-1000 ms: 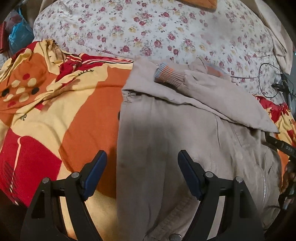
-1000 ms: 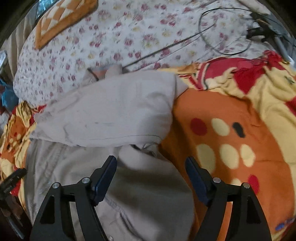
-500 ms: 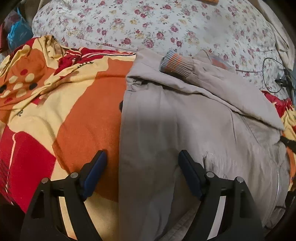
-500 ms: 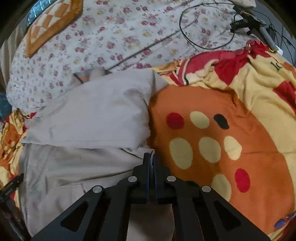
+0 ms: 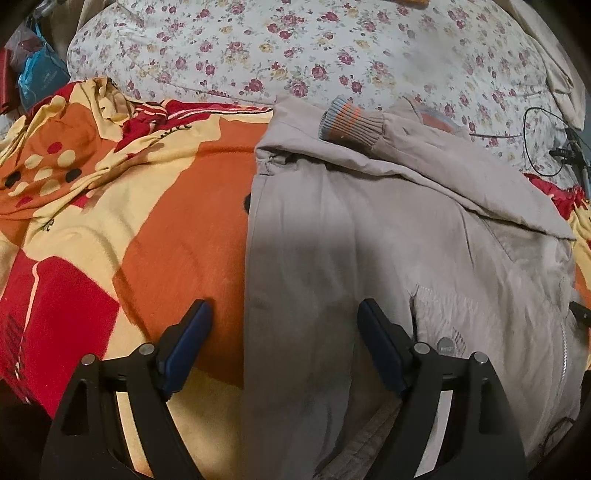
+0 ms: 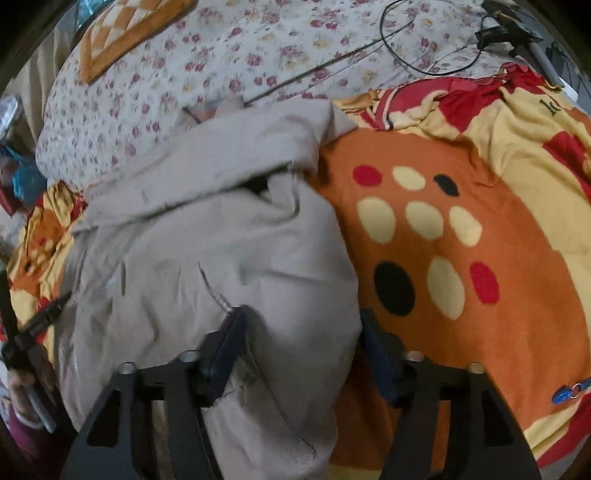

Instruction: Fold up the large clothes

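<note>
A large beige jacket (image 5: 369, 236) lies on an orange, red and yellow blanket (image 5: 147, 221). One sleeve with a striped knit cuff (image 5: 351, 123) is folded across its upper part. My left gripper (image 5: 284, 343) is open, its jaws straddling the jacket's left edge near the hem. In the right wrist view the jacket (image 6: 207, 243) has its right side bunched up. My right gripper (image 6: 301, 343) is open with a fold of the jacket lying between its jaws.
A white floral quilt (image 5: 332, 48) lies behind the jacket. A black cable (image 6: 424, 40) and a plug lie on it at the back right. A blue bag (image 5: 37, 81) sits at the far left. An orange checked cushion (image 6: 129, 29) lies on the quilt.
My right gripper was shut half a second ago and has opened, with jacket cloth now bunched between its jaws. My left gripper stayed open and shifted little.
</note>
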Demonstrator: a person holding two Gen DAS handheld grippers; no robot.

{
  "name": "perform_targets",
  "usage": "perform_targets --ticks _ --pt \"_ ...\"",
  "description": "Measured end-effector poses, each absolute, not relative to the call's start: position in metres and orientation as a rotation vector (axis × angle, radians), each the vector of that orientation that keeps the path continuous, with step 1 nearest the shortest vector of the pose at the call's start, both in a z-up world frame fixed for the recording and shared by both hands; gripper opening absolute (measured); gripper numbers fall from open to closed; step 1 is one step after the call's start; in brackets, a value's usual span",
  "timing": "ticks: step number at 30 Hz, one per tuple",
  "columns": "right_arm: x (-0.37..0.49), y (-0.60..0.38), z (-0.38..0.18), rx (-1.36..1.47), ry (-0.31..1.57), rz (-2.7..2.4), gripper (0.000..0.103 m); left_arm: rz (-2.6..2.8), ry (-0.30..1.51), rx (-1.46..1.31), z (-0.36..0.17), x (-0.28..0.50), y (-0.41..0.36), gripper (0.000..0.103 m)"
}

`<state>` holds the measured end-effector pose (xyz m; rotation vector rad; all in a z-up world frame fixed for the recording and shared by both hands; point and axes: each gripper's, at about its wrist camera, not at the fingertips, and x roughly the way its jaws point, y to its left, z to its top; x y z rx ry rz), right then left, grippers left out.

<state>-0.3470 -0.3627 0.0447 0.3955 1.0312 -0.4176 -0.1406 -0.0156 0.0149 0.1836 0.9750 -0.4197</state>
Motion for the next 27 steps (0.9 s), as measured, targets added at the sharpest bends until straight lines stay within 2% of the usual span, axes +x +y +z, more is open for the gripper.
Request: perform_targets --ticks 1,10,13,14,15,21,22,23,24,25,26,27 --pt "-0.351 -0.359 0.05 0.375 1.012 -0.424 0.003 -0.42 0.973 0.183 0.015 -0.141 -0.015 0.082" --pt "-0.361 -0.358 0.051 0.364 1.016 -0.438 0.004 -0.426 1.008 0.177 0.016 -0.152 -0.008 0.084" --pt "-0.383 -0.365 0.058 0.501 0.979 -0.386 0.035 -0.459 1.034 0.171 0.018 -0.165 0.001 0.084" --pt "-0.391 -0.367 0.058 0.541 0.976 -0.355 0.056 -0.466 1.04 0.176 0.018 -0.17 0.004 0.084" --pt "-0.398 -0.366 0.058 0.551 0.981 -0.343 0.064 -0.474 1.045 0.182 0.018 -0.175 0.007 0.084" --pt "-0.409 -0.346 0.041 0.528 1.068 -0.233 0.065 -0.505 1.108 0.121 0.018 -0.189 0.028 0.084" --pt "-0.41 -0.341 0.037 0.531 1.081 -0.215 0.064 -0.505 1.115 0.115 0.018 -0.191 0.031 0.084" --pt "-0.41 -0.333 0.034 0.517 1.086 -0.201 0.058 -0.506 1.117 0.121 0.018 -0.193 0.032 0.084" --pt "-0.411 -0.322 0.034 0.459 1.083 -0.202 0.033 -0.507 1.12 0.136 0.018 -0.195 0.033 0.084" --pt "-0.412 -0.315 0.035 0.41 1.087 -0.201 0.018 -0.507 1.124 0.148 0.017 -0.197 0.034 0.084" --pt "-0.414 -0.309 0.038 0.373 1.087 -0.199 0.005 -0.508 1.129 0.158 0.017 -0.2 0.035 0.084" --pt "-0.416 -0.308 0.043 0.346 1.079 -0.214 0.004 -0.511 1.135 0.163 0.017 -0.203 0.037 0.084"
